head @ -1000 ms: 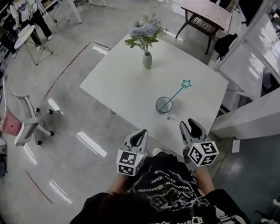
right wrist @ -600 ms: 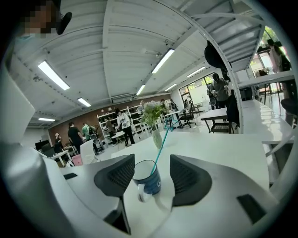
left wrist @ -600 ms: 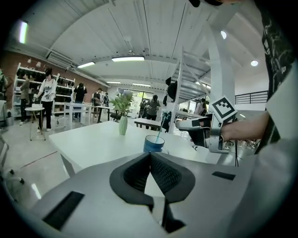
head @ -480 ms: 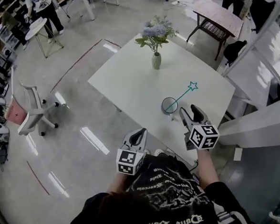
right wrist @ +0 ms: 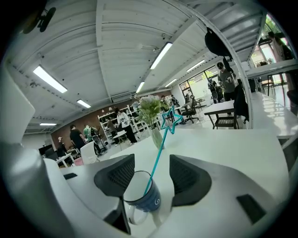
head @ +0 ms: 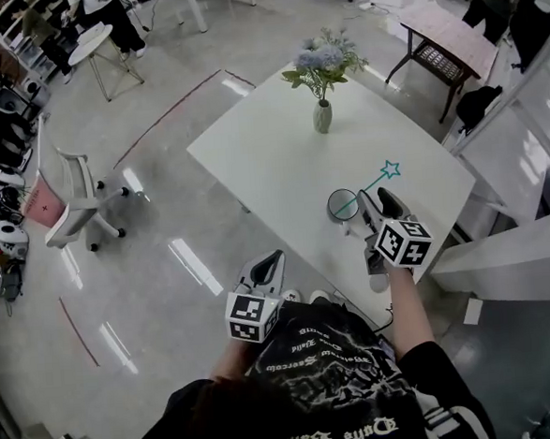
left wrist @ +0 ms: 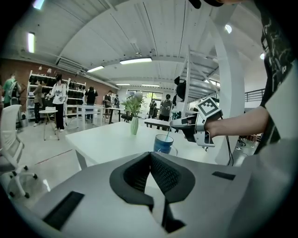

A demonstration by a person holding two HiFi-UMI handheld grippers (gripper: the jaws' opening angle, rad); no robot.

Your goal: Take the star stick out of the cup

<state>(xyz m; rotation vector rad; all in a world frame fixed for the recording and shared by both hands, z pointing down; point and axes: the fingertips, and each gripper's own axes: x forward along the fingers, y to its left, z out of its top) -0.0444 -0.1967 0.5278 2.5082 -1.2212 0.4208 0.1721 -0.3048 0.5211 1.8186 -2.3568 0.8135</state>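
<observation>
Star stick (head: 367, 188) leaning in its cup (head: 343, 204), right gripper (head: 375, 200) spread wide around it

Thin and teal, topped with an outlined five-point star, the stick slants out of the blue, white-lined cup near the front edge of the white table (head: 280, 157). It stands between the right gripper's parted pads, ungripped. The left gripper (head: 269, 261), held short of the table, has its jaws pressed together on nothing.

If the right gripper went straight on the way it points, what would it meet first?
Most likely the star stick, its shaft leaning between the right gripper's open jaws; the cup sits just below. Depth is unclear.
</observation>
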